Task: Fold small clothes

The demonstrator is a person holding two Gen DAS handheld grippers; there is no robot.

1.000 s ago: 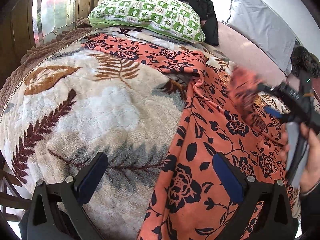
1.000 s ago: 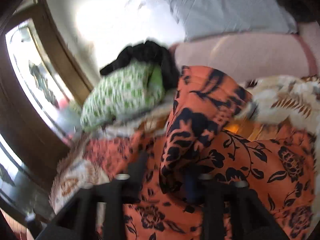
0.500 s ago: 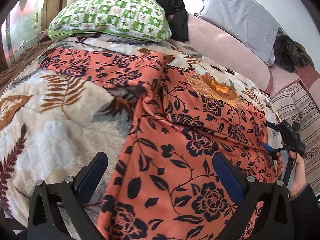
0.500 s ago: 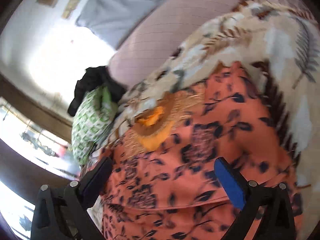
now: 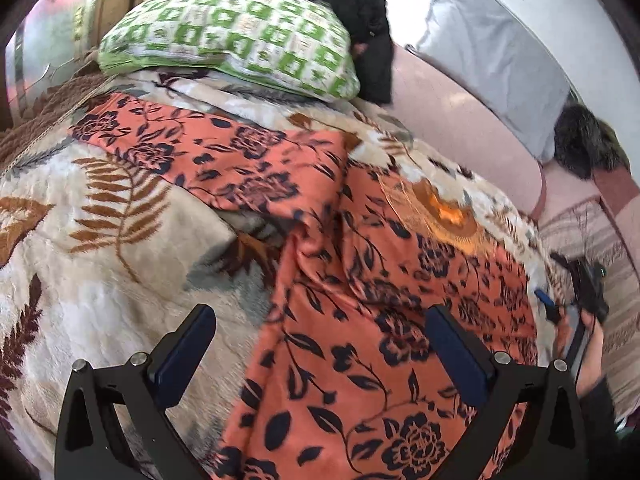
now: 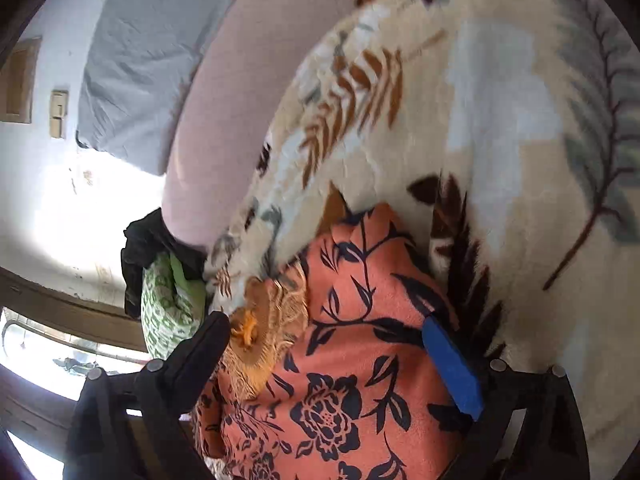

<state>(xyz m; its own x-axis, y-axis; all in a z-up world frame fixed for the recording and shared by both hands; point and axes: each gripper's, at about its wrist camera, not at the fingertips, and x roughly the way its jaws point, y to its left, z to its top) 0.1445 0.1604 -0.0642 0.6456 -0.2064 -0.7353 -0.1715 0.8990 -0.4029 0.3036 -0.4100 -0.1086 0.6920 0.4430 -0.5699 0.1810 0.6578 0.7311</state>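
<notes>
Showing orange floral garment [image 5: 360,320] whole, left view; both hand-held grippers agape

garment [image 5: 360,280] on blanket [image 5: 120,260], pillow [image 5: 240,36] behind

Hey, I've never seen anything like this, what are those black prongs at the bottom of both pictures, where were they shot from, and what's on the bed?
There is no robot here. A person holds a handheld two-finger gripper in each hand, and a wide-angle camera on each looks forward along its fingers. The black prongs are those fingers.

One picture comes from the left gripper. It is open and holds nothing. It looks over an orange dress with dark flowers, spread on a leaf-patterned blanket. Behind lie a green checked pillow and a black garment. At the right edge you see the person's hand holding the other gripper.

The other picture comes from the right gripper, tilted sideways. Its fingers are also open, with the dress's gold-embroidered neckline between them, not pinched.
</notes>
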